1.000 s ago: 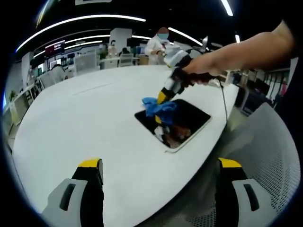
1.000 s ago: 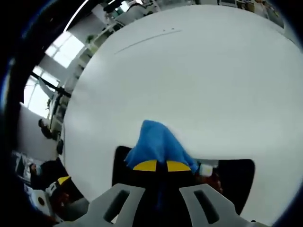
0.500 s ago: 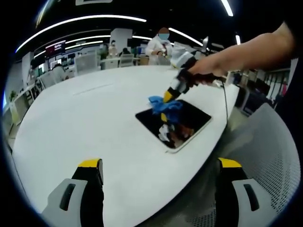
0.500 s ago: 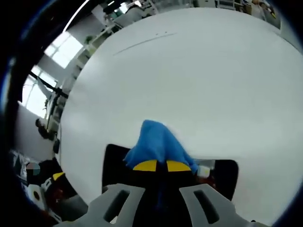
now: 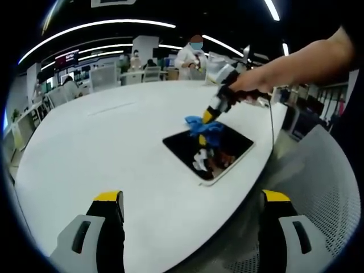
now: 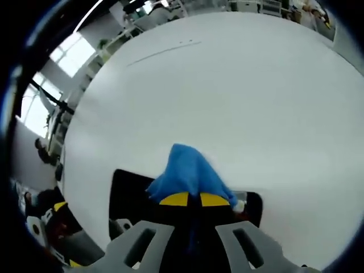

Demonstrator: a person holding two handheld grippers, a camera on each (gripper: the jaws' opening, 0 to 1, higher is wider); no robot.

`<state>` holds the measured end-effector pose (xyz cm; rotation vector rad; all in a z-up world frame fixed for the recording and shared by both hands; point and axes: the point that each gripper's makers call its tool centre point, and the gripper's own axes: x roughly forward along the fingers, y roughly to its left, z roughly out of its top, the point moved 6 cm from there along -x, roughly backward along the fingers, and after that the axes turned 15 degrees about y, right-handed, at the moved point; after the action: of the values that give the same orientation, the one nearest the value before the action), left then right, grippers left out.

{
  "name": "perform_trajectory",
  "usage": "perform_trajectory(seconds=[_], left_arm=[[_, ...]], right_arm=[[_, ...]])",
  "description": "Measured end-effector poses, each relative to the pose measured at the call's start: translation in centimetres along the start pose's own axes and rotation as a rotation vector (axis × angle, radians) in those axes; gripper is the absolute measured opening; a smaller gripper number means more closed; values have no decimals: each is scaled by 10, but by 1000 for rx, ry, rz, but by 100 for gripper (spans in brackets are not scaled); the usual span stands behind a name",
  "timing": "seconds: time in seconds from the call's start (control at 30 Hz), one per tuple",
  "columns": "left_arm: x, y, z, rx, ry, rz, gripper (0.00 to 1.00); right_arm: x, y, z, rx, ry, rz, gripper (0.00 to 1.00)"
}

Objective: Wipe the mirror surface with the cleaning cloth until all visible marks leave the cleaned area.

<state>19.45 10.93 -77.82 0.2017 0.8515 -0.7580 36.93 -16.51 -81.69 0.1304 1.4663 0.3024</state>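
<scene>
Mirror [image 5: 208, 149] dark, reflective; right gripper's [image 6: 190, 199] fingers clamp blue cloth [image 6: 187, 173]; left gripper's [image 5: 190, 199] fingers spread.

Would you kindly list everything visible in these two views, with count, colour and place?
Rectangular dark mirror: one, white-edged, flat on the table near its right edge.
Blue cleaning cloth: one, blue, pressed on the mirror's far side.
Large rounded white table: one, white, bearing the mirror.
White mesh chair: one, white, right of the table.
People in the background: several, far behind the table among desks.
Curved ceiling lights: several, white, overhead.
Left tongs: grey with yellow tips, open, above the table's near edge.
Right tongs: yellow tips, shut on the cloth.
Person's hand: one, holding the right tongs.
</scene>
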Motion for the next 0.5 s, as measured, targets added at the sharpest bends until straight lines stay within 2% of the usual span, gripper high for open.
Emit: perform_trajectory(seconds=[0.23, 0.33, 0.5], left_arm=[[-1, 1, 0, -5, -1, 7, 99], [-1, 1, 1, -11, -9, 5, 99], [-1, 1, 0, -8, -10, 5, 99]], right_arm=[[0, 4, -1, 11, -1, -44, 0], [1, 2, -1, 47, -15, -30, 0], [0, 4, -9, 42, -41, -34, 0]])
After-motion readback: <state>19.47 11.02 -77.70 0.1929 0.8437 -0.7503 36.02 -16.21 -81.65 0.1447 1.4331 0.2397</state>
